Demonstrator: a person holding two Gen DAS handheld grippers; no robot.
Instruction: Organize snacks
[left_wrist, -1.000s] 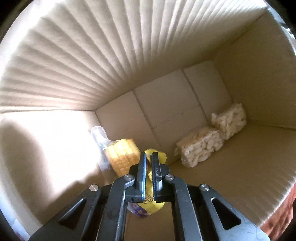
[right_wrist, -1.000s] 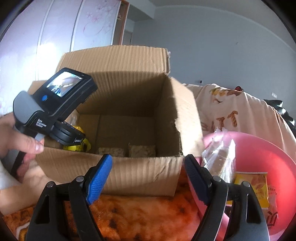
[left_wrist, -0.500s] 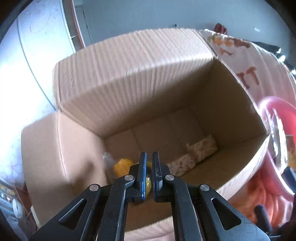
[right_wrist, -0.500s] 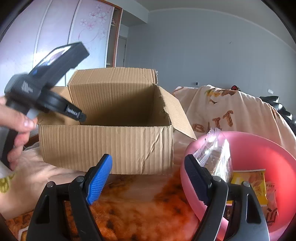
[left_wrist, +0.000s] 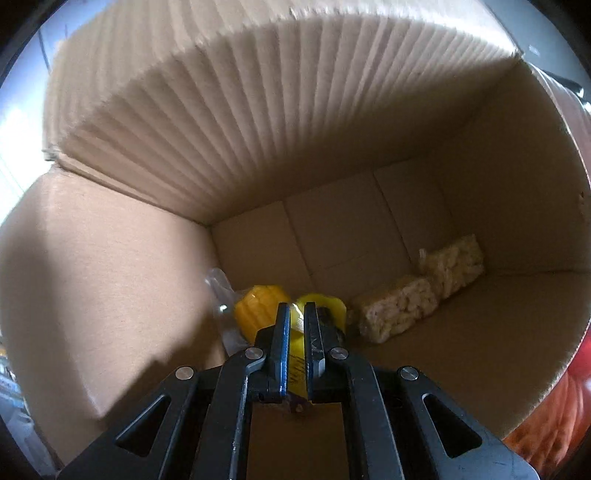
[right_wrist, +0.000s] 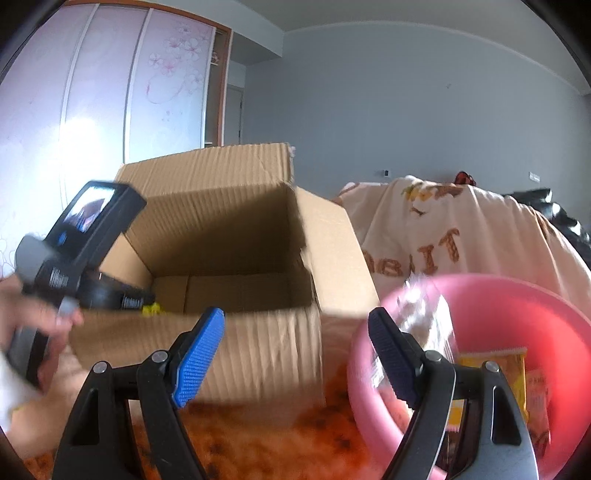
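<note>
My left gripper (left_wrist: 296, 314) is inside the open cardboard box (left_wrist: 480, 206), shut on a yellow snack packet (left_wrist: 320, 303) low over the box floor. A wrapped yellow corn cob (left_wrist: 256, 308) lies just left of it. Two pale puffed-rice bars (left_wrist: 395, 310) (left_wrist: 452, 264) lie to the right on the floor. In the right wrist view my right gripper (right_wrist: 295, 332) is open and empty in front of the box (right_wrist: 258, 343). The left gripper's body (right_wrist: 81, 251) reaches into the box from the left.
A pink basin (right_wrist: 517, 314) at the right holds a clear-wrapped snack (right_wrist: 424, 314) and yellow and orange packets (right_wrist: 495, 369). An orange patterned cloth (right_wrist: 295, 443) covers the surface. A blanket-covered sofa (right_wrist: 461, 240) stands behind.
My left gripper rose above the box half a second ago and has dropped back inside with the yellow packet. The right gripper shifted slightly; its view now tilts down over the box.
</note>
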